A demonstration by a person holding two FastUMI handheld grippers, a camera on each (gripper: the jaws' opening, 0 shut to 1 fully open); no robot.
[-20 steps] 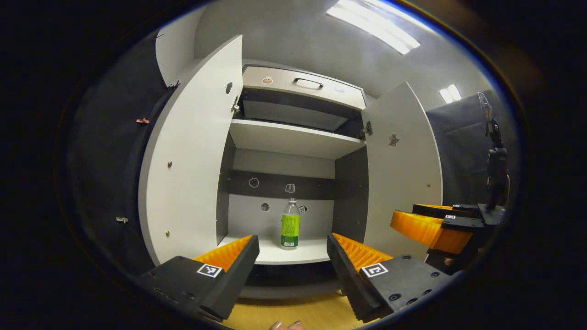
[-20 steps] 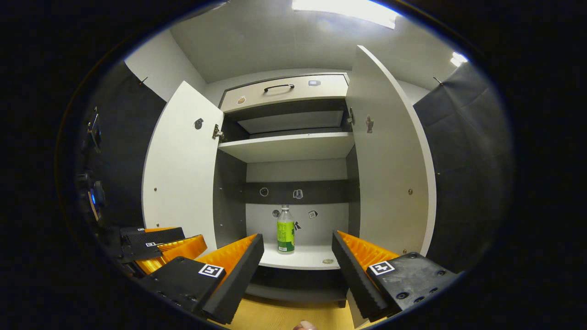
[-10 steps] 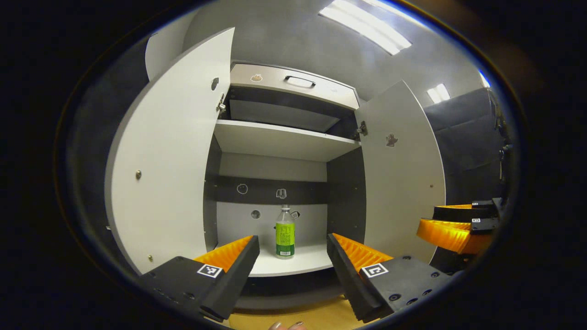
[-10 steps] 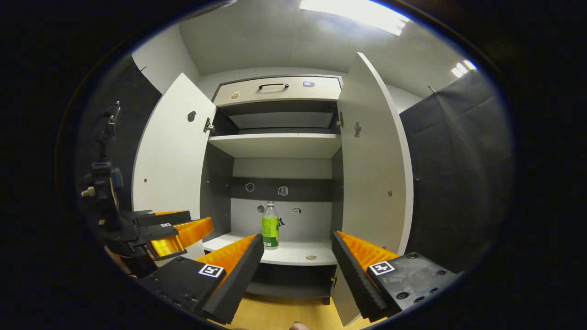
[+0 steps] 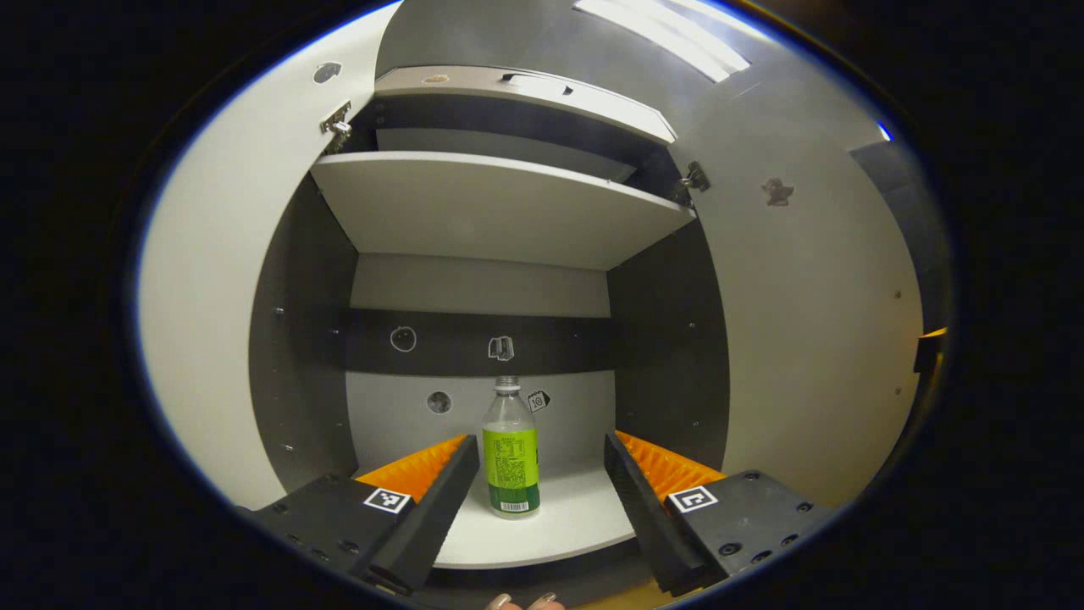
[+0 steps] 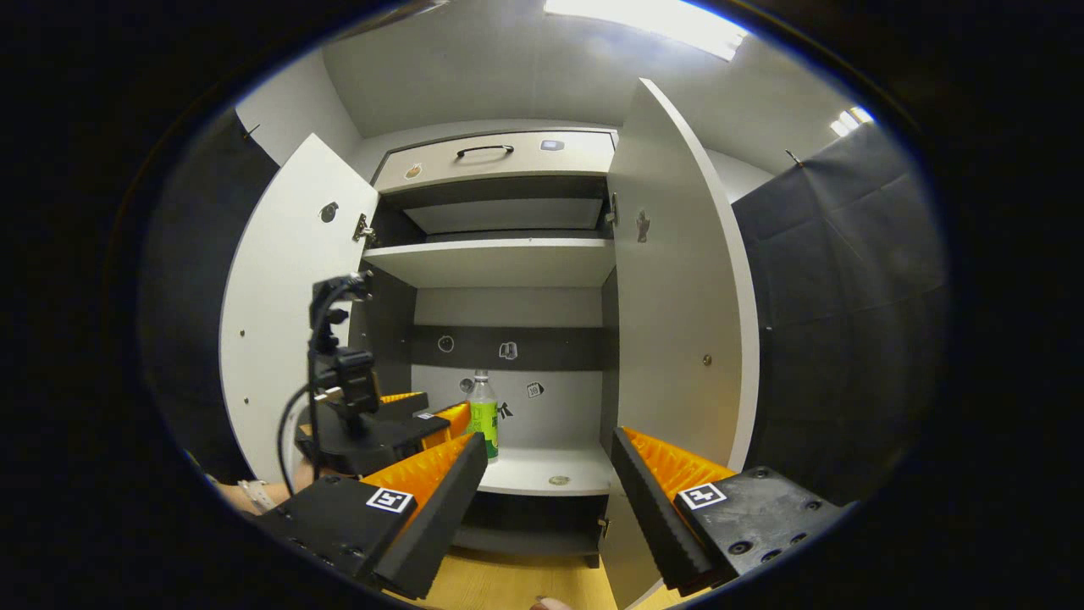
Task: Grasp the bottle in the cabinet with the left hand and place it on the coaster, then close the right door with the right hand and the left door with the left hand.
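Note:
A clear bottle (image 5: 510, 457) with a green label stands upright on the cabinet's lower shelf (image 5: 550, 529). My left gripper (image 5: 540, 445) is open just in front of it, and the bottle stands nearer the left finger without touching either one. In the right gripper view the left gripper (image 6: 434, 413) reaches into the cabinet and partly covers the bottle (image 6: 483, 413). My right gripper (image 6: 549, 446) hangs open farther back with nothing between its fingers. A small round disc (image 6: 559, 480) lies near the shelf's front.
Both doors stand wide open: the left door (image 6: 279, 296) and the right door (image 6: 677, 296). An upper shelf (image 5: 491, 203) and a drawer with a handle (image 6: 491, 157) sit above. A wooden floor (image 6: 525, 585) lies below, and a person's wrist (image 6: 246, 496) shows at lower left.
My left gripper has pushed forward to the cabinet's mouth, so the bottle now looms large between its fingers. The right gripper has barely moved.

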